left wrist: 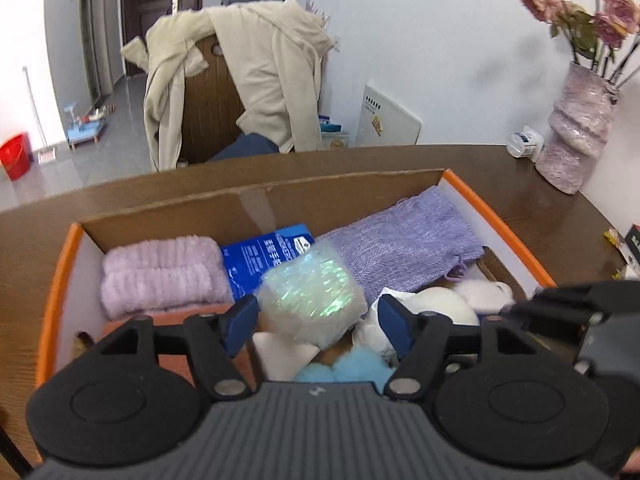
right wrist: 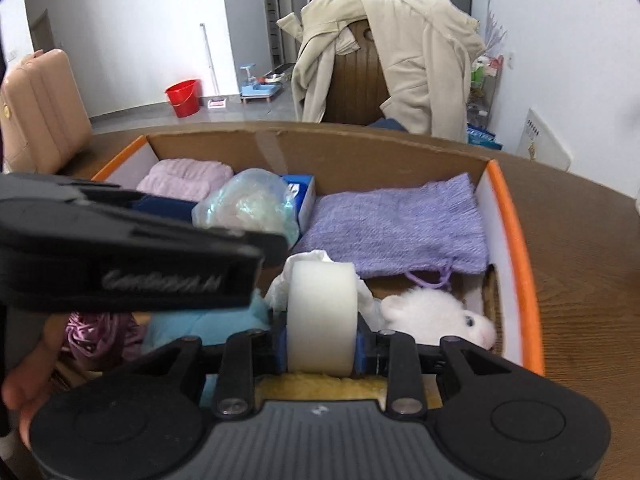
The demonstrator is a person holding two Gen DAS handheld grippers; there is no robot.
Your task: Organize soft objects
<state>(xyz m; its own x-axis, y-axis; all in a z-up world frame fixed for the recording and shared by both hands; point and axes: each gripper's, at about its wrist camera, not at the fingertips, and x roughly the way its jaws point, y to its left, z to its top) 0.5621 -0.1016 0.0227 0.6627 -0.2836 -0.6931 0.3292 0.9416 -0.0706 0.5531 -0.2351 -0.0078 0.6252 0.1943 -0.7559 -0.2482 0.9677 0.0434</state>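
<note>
An orange-rimmed cardboard box (left wrist: 60,264) (right wrist: 516,216) holds soft things: a folded lilac towel (left wrist: 160,276) (right wrist: 184,178), a purple knit cloth (left wrist: 408,248) (right wrist: 400,228), a blue packet (left wrist: 264,256), a white plush toy (right wrist: 436,314), light blue fluff (left wrist: 348,368). My left gripper (left wrist: 316,320) holds a shiny crinkly plastic bag (left wrist: 308,300) (right wrist: 248,208) between its blue pads. My right gripper (right wrist: 320,344) is shut on a white foam disc (right wrist: 322,316), held on edge above the box.
The box sits on a brown wooden table (left wrist: 540,208). A lilac vase with dried roses (left wrist: 576,128) stands far right. A chair draped with a beige jacket (left wrist: 248,80) is behind the table. The left gripper's body (right wrist: 120,248) crosses the right wrist view.
</note>
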